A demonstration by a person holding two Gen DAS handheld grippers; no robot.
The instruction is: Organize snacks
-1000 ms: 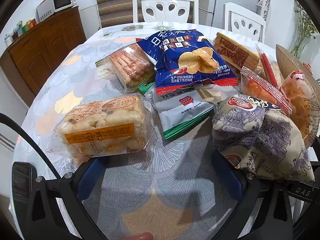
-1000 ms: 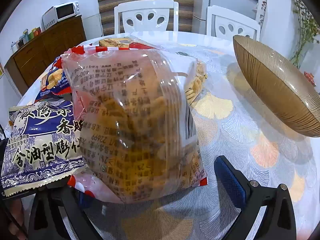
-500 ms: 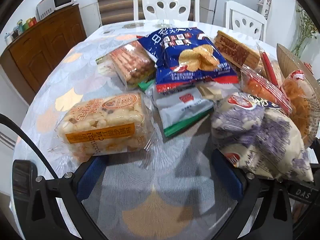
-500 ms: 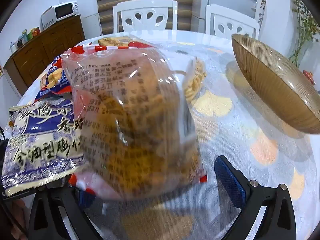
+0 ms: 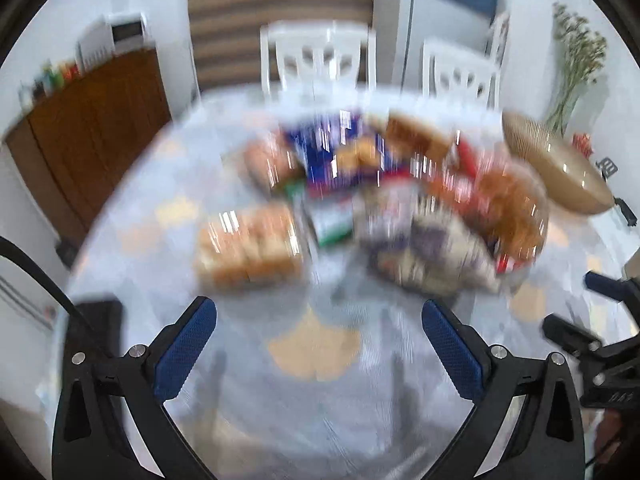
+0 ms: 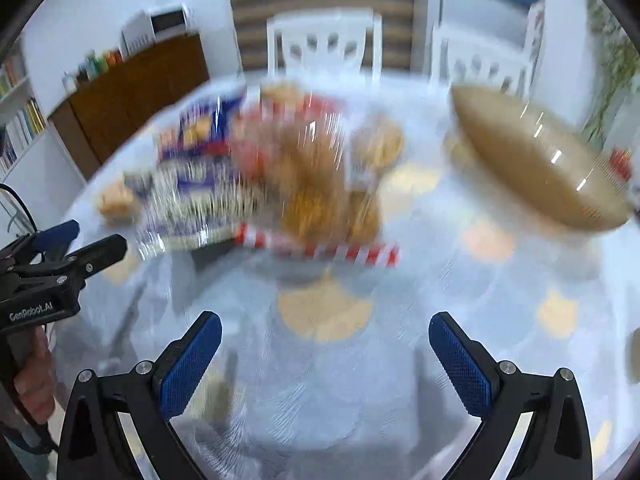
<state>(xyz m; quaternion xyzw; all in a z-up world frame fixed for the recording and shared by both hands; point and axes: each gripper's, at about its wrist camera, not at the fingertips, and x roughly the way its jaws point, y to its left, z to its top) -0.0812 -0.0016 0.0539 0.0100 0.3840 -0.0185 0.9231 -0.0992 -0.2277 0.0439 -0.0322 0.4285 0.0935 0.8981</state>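
Both views are heavily motion-blurred, so package detail is mostly guesswork.

Left gripper (image 5: 318, 344): jaws spread wide, nothing between the blue pads, hanging over bare tablecloth (image 5: 312, 400) short of the snack pile (image 5: 360, 208). Right gripper (image 6: 324, 350): also wide, nothing held, the red-and-white-edged bag (image 6: 316, 200) lying on the cloth ahead of it, not between the fingers.

Snacks sit bunched mid-table: a pale clear pack (image 5: 250, 246) nearest the left claw, a blue chip bag (image 5: 340, 152) behind it, a purple-patterned bag (image 5: 424, 248) to its right. The gold bowl (image 6: 536, 160) stands apart from the pile on the right side; probably the destination, though the task line doesn't say.

Risks:
- Bags are puffy and slick; a pinch on an air pocket would likely slip or crush the contents.
- Packs overlap, so dragging one out may pull its neighbours.
- Both claws work the same cluster and each shows in the other's view, so a clash is plausible.
- The bowl looks light and shallow; a bag dropped on its rim could tip it.

Hard to read: all labels and the exact bag edges. The bowl's inside isn't visible. The back of the pile is hidden behind the front packs. The table's near edge is cut off by the gripper bodies.
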